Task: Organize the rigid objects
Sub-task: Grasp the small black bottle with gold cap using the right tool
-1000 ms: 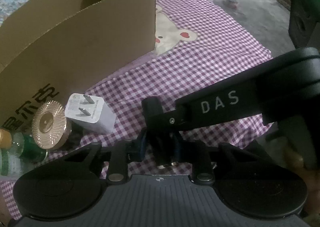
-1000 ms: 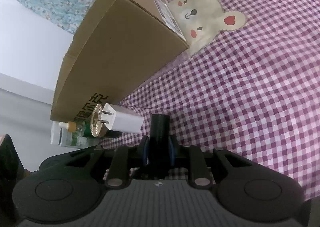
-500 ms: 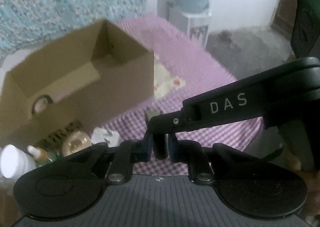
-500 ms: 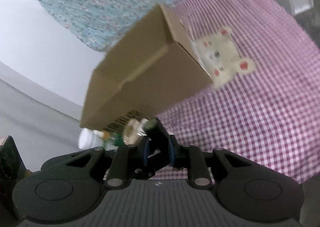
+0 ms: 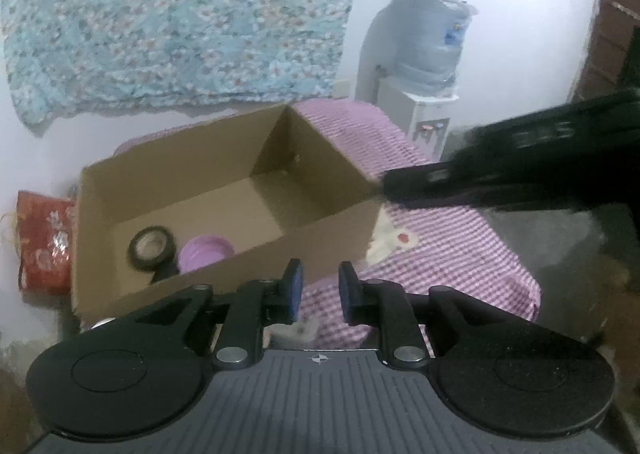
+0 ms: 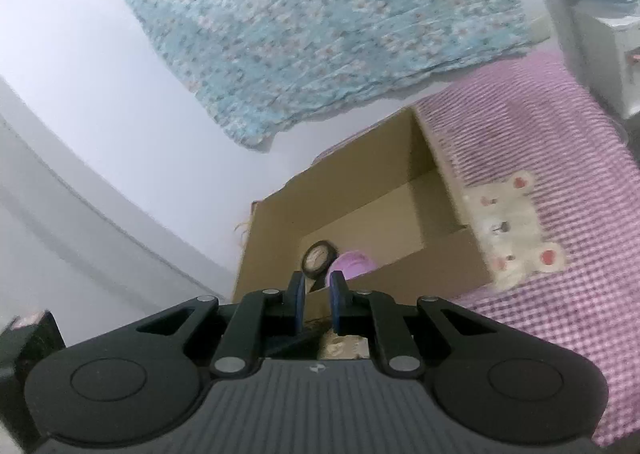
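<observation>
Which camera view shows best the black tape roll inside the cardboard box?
The left wrist view: the black tape roll shows whole, beside a purple lid. In the right wrist view the roll is smaller and partly hidden by the box wall and the gripper's fingers.

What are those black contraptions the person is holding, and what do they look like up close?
Each is a hand-held pair of tongs. The left tongs and right tongs look alike: a dark ribbed body, two round black discs at the sides, black link bars with silver rivets, and two short black fingers faced with blue pads. A small crosshair mark sits at the body's middle. No cables or sleeves show.
</observation>
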`<state>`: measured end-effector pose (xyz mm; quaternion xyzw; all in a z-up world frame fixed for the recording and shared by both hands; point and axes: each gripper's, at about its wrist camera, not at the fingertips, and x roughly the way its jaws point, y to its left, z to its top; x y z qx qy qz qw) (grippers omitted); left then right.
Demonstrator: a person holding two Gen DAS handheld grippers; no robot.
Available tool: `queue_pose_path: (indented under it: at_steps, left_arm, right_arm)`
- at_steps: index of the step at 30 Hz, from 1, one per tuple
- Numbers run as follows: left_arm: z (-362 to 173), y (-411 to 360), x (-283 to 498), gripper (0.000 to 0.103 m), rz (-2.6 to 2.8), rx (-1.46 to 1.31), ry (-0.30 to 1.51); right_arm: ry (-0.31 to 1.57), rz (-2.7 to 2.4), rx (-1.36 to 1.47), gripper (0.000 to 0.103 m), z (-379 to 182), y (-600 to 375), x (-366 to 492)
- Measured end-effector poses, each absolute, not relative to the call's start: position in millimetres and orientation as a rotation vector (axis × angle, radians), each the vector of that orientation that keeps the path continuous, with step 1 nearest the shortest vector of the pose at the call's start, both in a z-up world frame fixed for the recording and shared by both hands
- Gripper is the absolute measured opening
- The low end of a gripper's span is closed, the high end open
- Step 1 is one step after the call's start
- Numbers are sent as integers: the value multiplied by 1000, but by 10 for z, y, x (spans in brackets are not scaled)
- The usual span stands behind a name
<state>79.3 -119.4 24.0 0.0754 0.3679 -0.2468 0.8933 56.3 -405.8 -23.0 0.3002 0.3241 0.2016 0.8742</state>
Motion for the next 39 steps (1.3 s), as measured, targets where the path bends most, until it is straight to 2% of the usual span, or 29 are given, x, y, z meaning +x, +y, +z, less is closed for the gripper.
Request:
queue_pose_path:
  at_steps: [4,9,12,13,16,17,24,31,32,35,39]
  left_arm:
    - [48,-1076,787,23,-514,138,838]
    - [-295,-1253,693,36,-581,188,894]
    - [-486,-1438,634,38,-606,271,886]
    - [-549,-1500,619,38,-611,297,881]
    - [-698,-1601,631,38,-617,339,857]
    - [-734,-1628,642,38,-617,347,847]
    - [-929,-1673,677,38,-629,375,825]
    - [-1066,-1786,735,36,-649,421,817]
    - [-1073,-1792,739,34,-651,423,814]
    - [-1074,-1819,728,22,-652,431,797]
    - [-1011,-1824,682,22,-651,422,769]
  right_arm:
    - [731,366,630,16,-423,-4197,464]
    - [847,322,651,17,-834,-4206,469]
    - [856,321,626,20,-926,-4185,435]
    - [855,332,607,26,-944,-4168,406]
    - [849,360,521,55,-940,-4076,373]
    - [842,368,482,55,-945,-4032,380]
    - [878,413,368,54,-1142,-3867,580]
    - [908,447,381,42,-1317,-3889,724]
    - [907,452,382,37,-1332,-3892,739]
    - [891,453,375,32,-1314,-3897,748]
    - [868,447,345,29,-1229,-3893,724]
